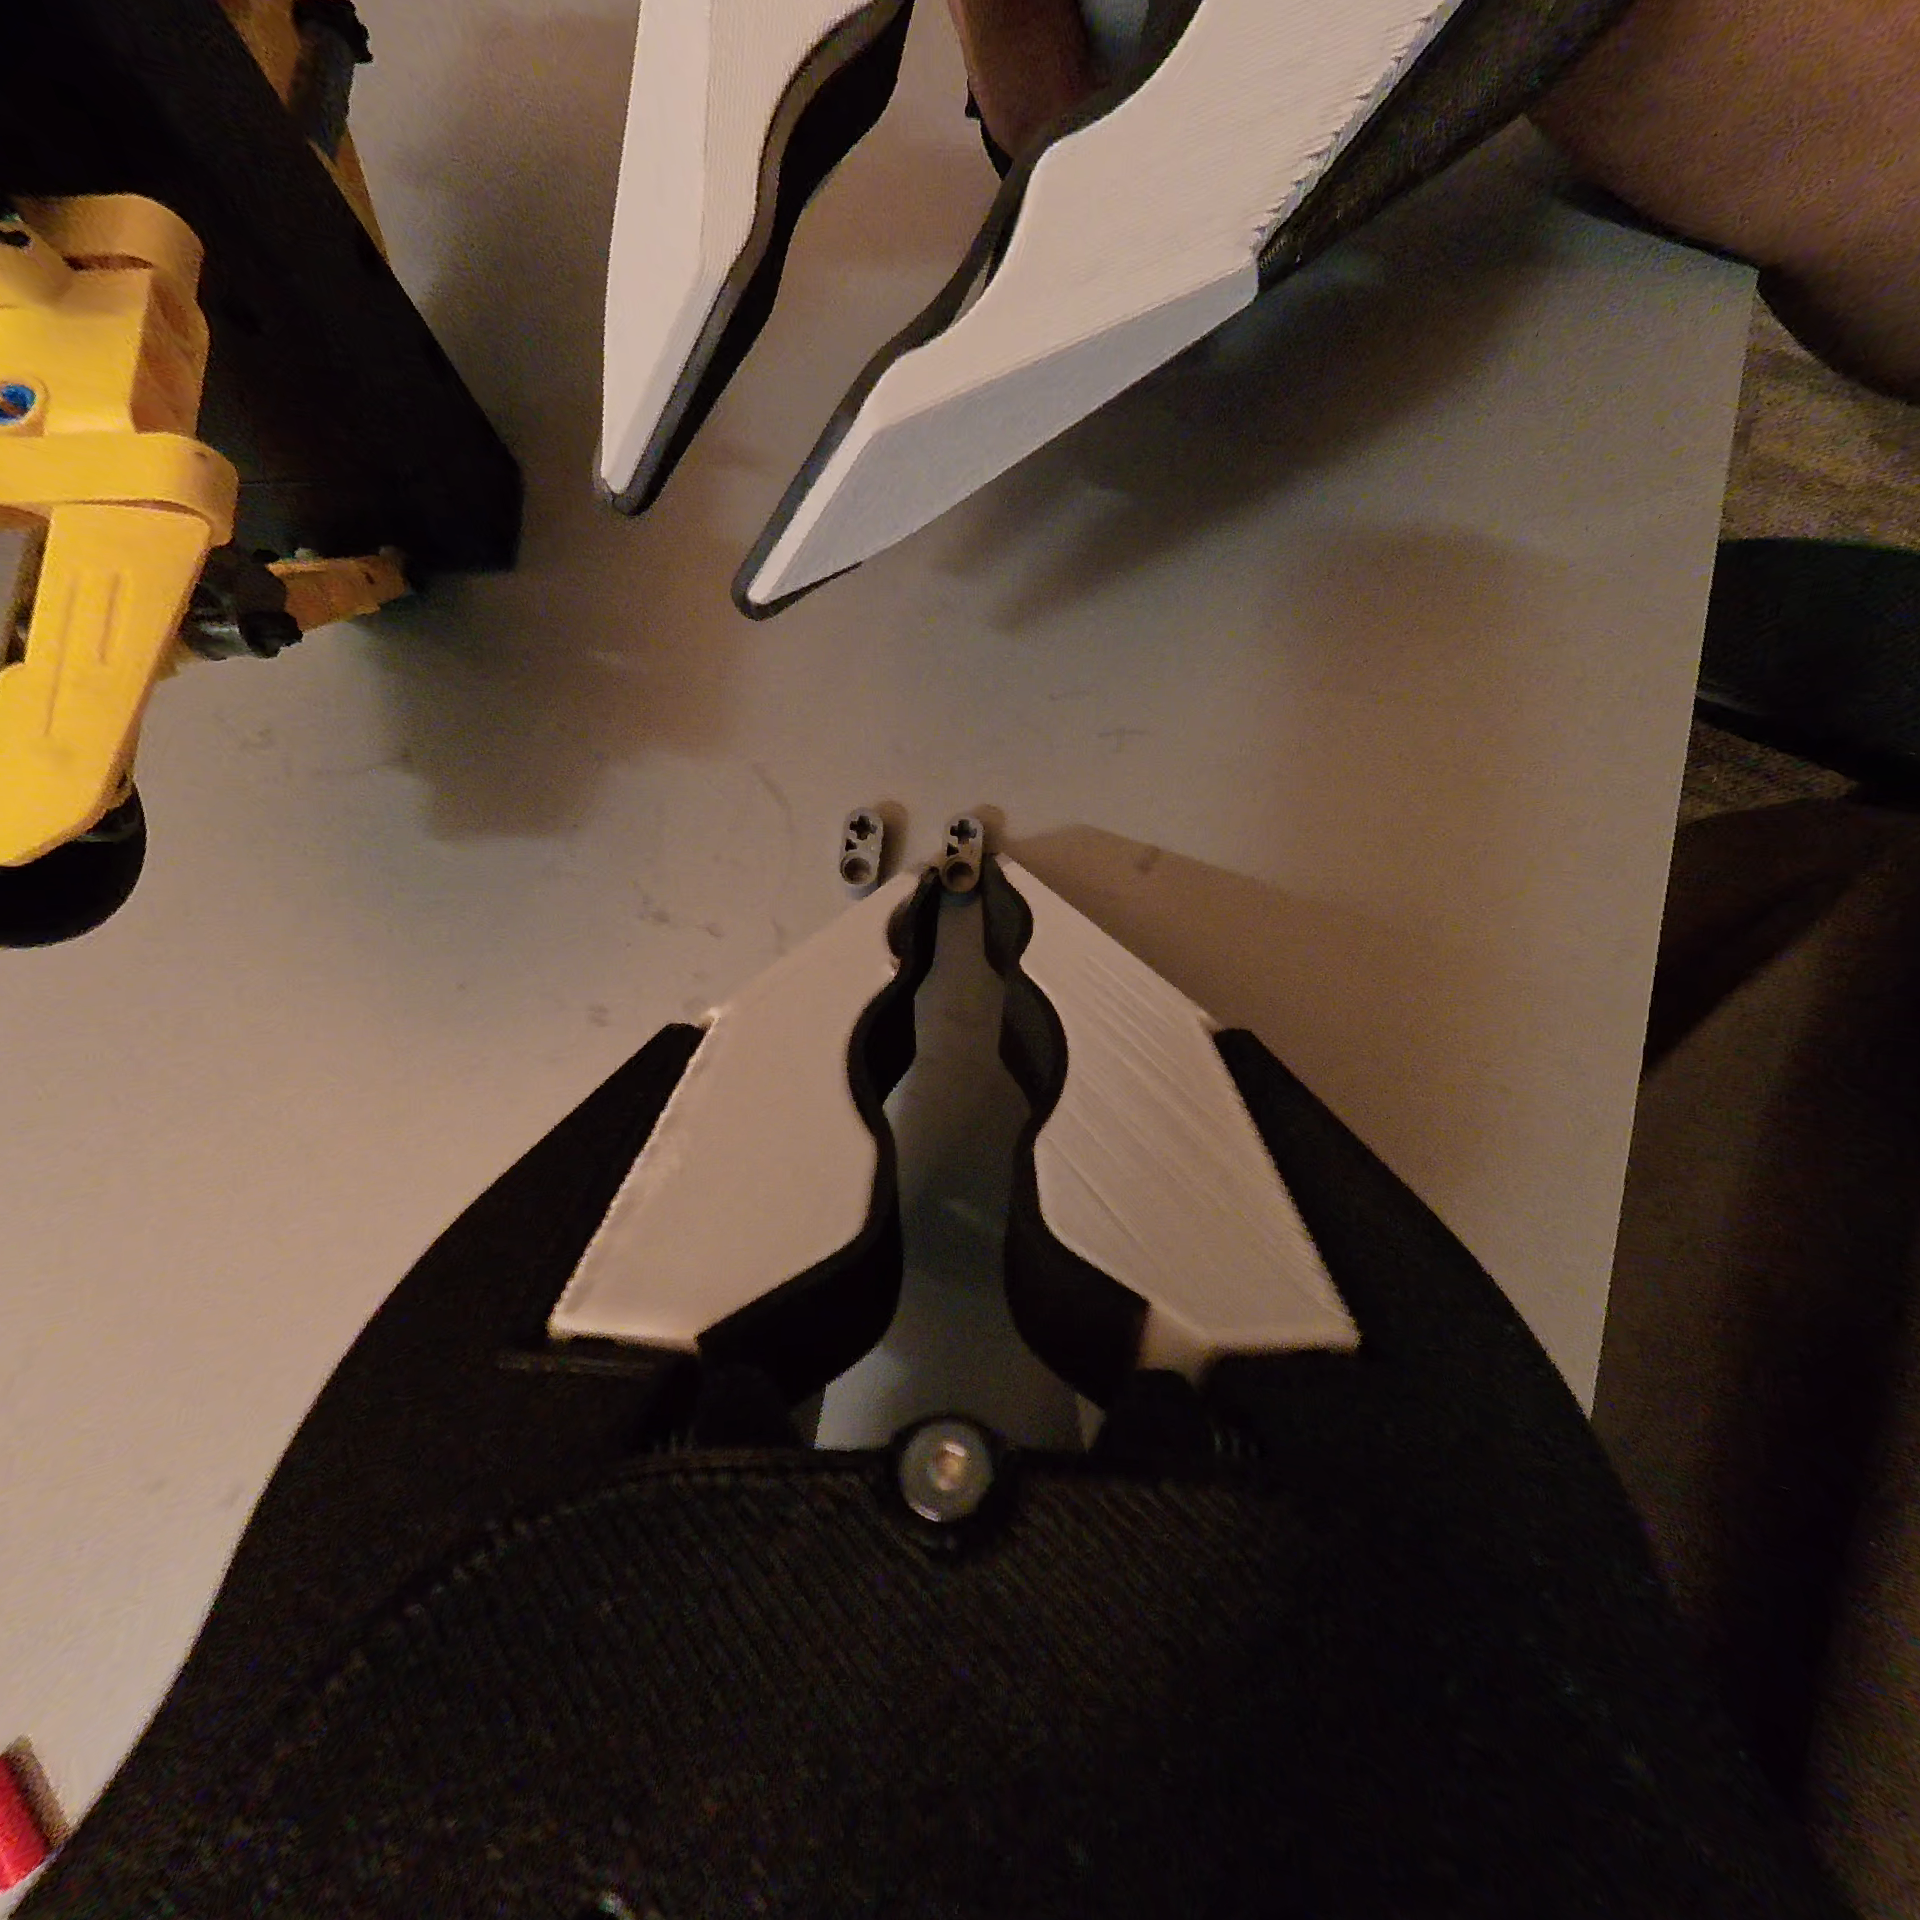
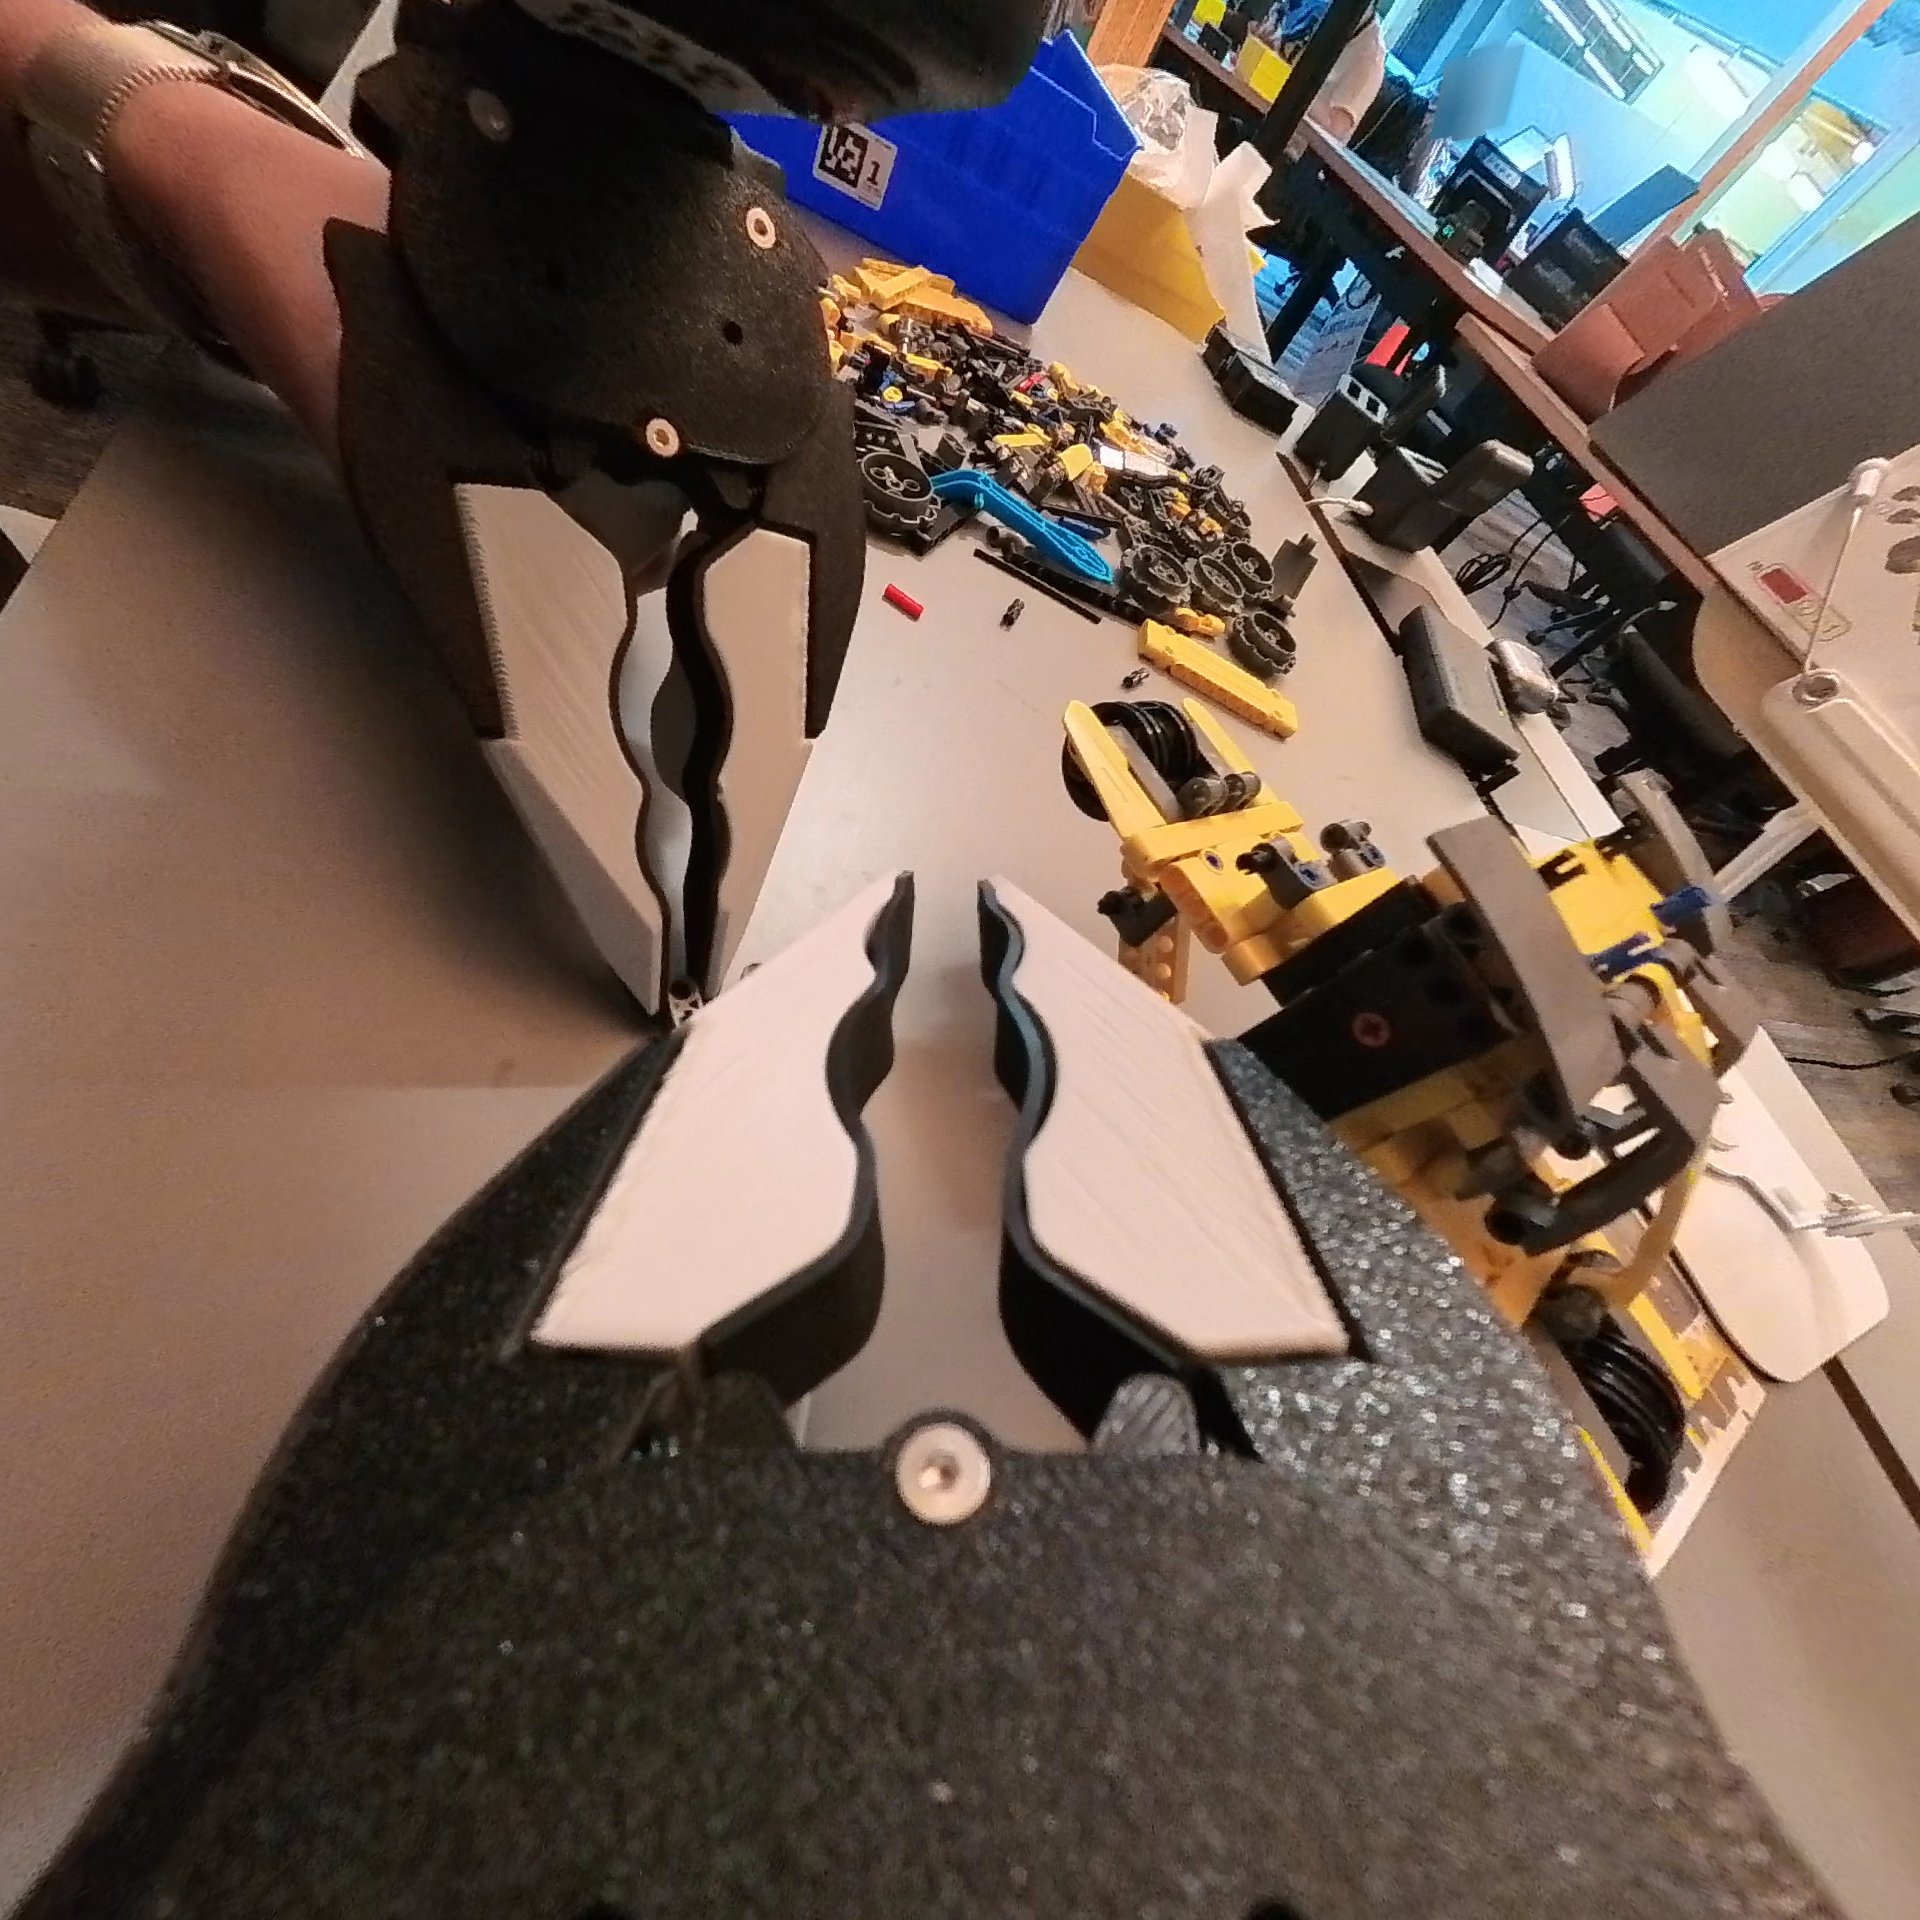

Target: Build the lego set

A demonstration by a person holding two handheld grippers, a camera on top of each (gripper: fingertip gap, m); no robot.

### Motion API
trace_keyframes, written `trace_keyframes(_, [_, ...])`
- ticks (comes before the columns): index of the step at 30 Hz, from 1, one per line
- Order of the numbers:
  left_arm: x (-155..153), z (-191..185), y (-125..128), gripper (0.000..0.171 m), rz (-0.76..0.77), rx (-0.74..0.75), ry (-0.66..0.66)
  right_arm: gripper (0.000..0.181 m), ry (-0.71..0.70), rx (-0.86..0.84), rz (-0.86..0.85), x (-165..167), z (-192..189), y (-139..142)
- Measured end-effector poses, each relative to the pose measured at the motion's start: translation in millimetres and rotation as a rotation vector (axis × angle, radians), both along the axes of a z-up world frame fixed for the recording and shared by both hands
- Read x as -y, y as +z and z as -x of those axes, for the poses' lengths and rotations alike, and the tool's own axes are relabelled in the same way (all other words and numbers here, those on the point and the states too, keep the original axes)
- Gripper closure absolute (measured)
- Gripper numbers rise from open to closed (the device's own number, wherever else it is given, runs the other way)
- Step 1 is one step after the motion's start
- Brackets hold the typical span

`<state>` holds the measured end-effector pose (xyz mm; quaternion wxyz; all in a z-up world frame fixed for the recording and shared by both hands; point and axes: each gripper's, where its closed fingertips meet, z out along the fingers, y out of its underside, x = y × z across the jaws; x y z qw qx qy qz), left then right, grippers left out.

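My left gripper (image 1: 958,881) points down at the white table (image 1: 1299,727) and is shut on the lower end of a small grey connector piece (image 1: 962,844). A second small grey connector (image 1: 862,842) lies on the table just left of it, apart from the fingers. My right gripper (image 1: 691,551) hovers beyond them, open and empty. In the right wrist view my right gripper (image 2: 945,885) stands open, with the left gripper (image 2: 691,982) just ahead to the left, its tips on the small piece (image 2: 683,994).
A partly built yellow and black toy vehicle (image 2: 1403,987) stands to the right, and shows at the left in the left wrist view (image 1: 94,520). A pile of loose building pieces (image 2: 1039,447), a blue bin (image 2: 966,156) and a yellow bin (image 2: 1153,249) lie farther back. The table edge (image 1: 1662,935) is near.
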<state>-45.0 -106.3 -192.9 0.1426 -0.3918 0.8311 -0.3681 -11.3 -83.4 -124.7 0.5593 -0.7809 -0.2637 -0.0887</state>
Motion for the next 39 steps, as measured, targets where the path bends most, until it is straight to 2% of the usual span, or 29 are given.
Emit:
trace_keyframes(6, [1.2,1.1,1.1,0.162,0.009,0.0,-0.008,0.169,0.008,-0.033,-0.008,0.2,1.0,2.4])
trace_keyframes(12, [-1.0,5.2,12.2,0.16,0.062,0.011,-0.013,0.168,0.045,-0.247,-0.086,4.4,0.5,26.3])
trace_keyframes(17, [-11.5,8.8,48.2,0.161,0.165,0.094,-0.053,0.167,0.054,-0.377,-0.137,7.5,-6.2,40.3])
trace_keyframes(19, [-21.9,2.2,67.9,0.16,0.22,0.159,-0.037,0.165,0.058,-0.412,-0.128,6.7,-7.1,38.6])
trace_keyframes(21, [-35.8,-8.6,77.0,0.155,0.235,0.209,-0.018,0.159,0.056,-0.443,-0.094,3.6,-6.9,31.7])
trace_keyframes(24, [-50.2,-19.6,74.4,0.152,0.205,0.2,-0.03,0.153,0.067,-0.472,-0.03,-1.0,-2.4,19.0])
trace_keyframes(28, [-50.4,-27.0,78.9,0.153,0.248,0.261,-0.079,0.152,0.055,-0.476,-0.023,-2.4,-4.6,18.0])
trace_keyframes(31, [-50.2,-25.5,77.8,0.153,0.344,0.25,-0.058,0.152,0.042,-0.496,-0.041,-1.8,-9.5,21.1])
trace_keyframes(35, [-69.8,-26.1,67.2,0.153,0.313,0.256,0.012,0.152,0.046,-0.564,-0.029,-2.2,-14.1,21.9])
trace_keyframes(39, [-71.3,-28.2,74.4,0.151,0.415,0.233,0.023,0.146,0.066,-0.592,-0.029,-0.6,-14.5,23.6])
